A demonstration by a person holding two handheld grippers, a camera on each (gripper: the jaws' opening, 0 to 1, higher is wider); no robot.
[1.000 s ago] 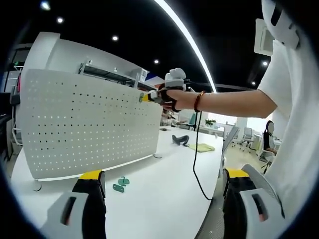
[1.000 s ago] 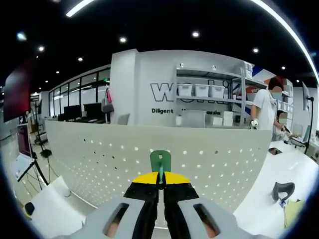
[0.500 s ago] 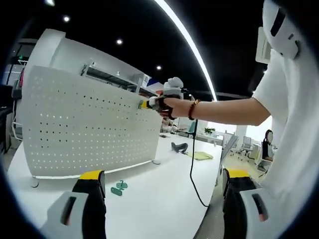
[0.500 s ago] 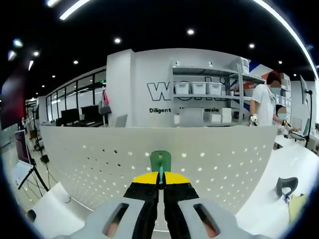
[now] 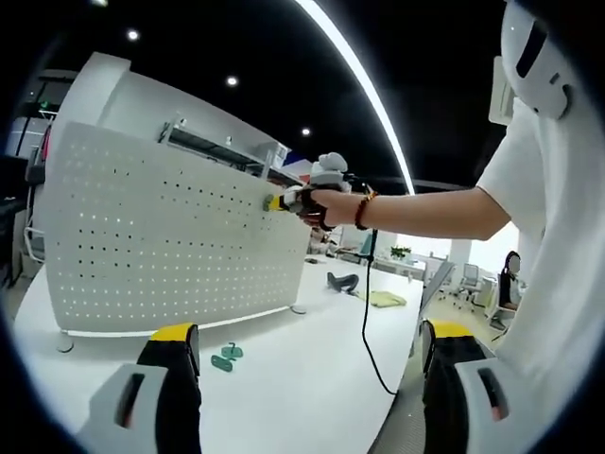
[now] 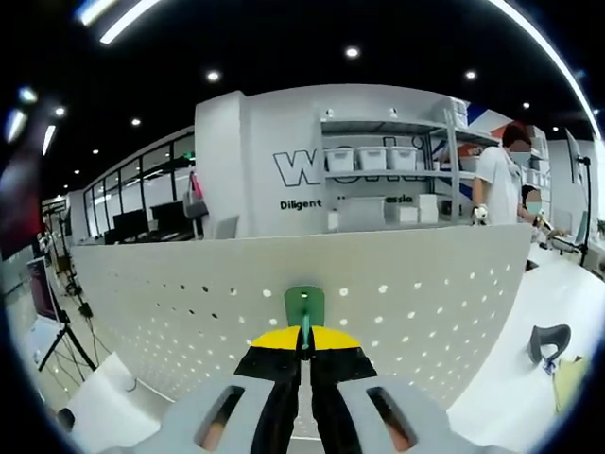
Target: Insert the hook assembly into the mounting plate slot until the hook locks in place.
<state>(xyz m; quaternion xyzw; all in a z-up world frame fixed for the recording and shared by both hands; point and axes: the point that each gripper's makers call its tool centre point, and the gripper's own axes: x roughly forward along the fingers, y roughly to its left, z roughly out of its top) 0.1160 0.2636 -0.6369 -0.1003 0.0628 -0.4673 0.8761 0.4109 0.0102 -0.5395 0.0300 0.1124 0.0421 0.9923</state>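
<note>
Right gripper view: wall lettering reads "Diligent". Right gripper [image 6: 304, 352] jaws closed on one green hook [image 6: 304, 307], held at white pegboard [image 6: 170, 303] upper edge. Left gripper [image 5: 307, 364] jaws wide apart, empty. Two green hooks [image 5: 226, 357] on table [image 5: 312, 369].

The right gripper [image 6: 304, 348], its yellow-tipped jaws pressed together on a small green plastic hook [image 6: 304, 307], holds it up near the top edge of the white perforated metal panel [image 6: 189, 312].

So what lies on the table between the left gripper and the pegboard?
In the left gripper view, two small green hooks lie on the white table between the open left gripper and the perforated pegboard; the rest is bare tabletop.
</note>
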